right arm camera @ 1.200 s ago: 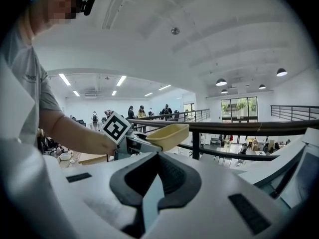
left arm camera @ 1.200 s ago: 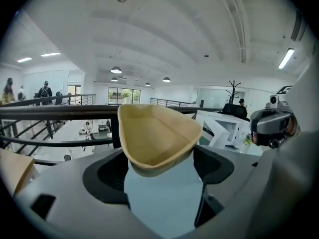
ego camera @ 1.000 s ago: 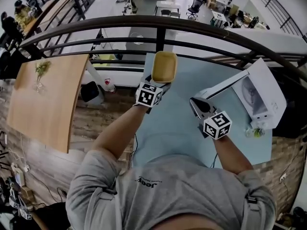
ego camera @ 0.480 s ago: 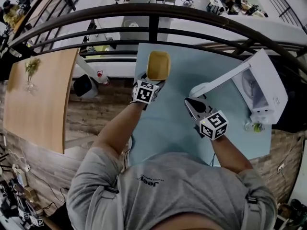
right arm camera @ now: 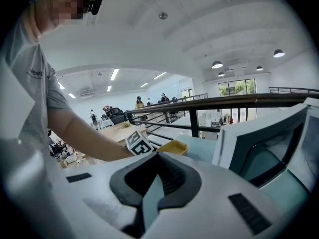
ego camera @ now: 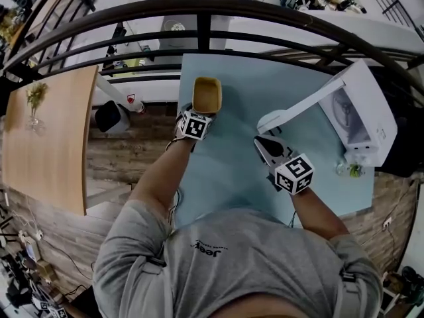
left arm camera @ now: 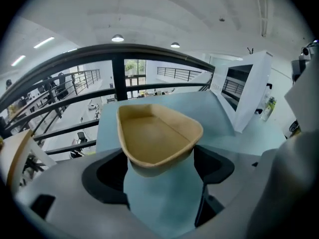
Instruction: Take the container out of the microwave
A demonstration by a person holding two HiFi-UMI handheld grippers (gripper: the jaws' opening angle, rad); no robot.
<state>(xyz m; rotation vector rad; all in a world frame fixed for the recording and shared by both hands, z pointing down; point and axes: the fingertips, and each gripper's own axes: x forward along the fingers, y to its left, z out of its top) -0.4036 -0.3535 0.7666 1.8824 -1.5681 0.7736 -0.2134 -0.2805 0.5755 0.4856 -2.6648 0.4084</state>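
— Well, where is the container (ego camera: 206, 95) to be found?

— Outside the microwave (ego camera: 363, 118) and well apart from it, over the far left part of the pale blue table (ego camera: 232, 177). It is seen as a tan, shallow, open tray with rounded corners, and nothing is seen inside it.

— Is it set down on the table?

— That cannot be told: its underside is hidden in the head view, and the left gripper view settles nothing either.

— How is it held?

— Its near end is gripped by the left gripper (ego camera: 199, 112), whose jaws are spread wide, one pressed on each side wall. The gripper is angled downward, and its marker cube (ego camera: 193, 126) is turned up toward the head camera.

— And the right gripper (right arm camera: 157, 158)?

— Its jaws are brought together at the tips, and nothing is caught between them. It is held over the table's middle, near the free edge of the microwave's door (ego camera: 298, 108).

— What is shown of the microwave?

— A white body is placed at the table's right edge, with the door swung open toward the table's middle. A small bottle (ego camera: 351, 169) is stood just beside it.

— What is seen further out?

— A dark railing (ego camera: 212, 15) is run along the table's far side, with a lower office floor beyond it, and a wooden tabletop (ego camera: 50, 138) is seen to the left.
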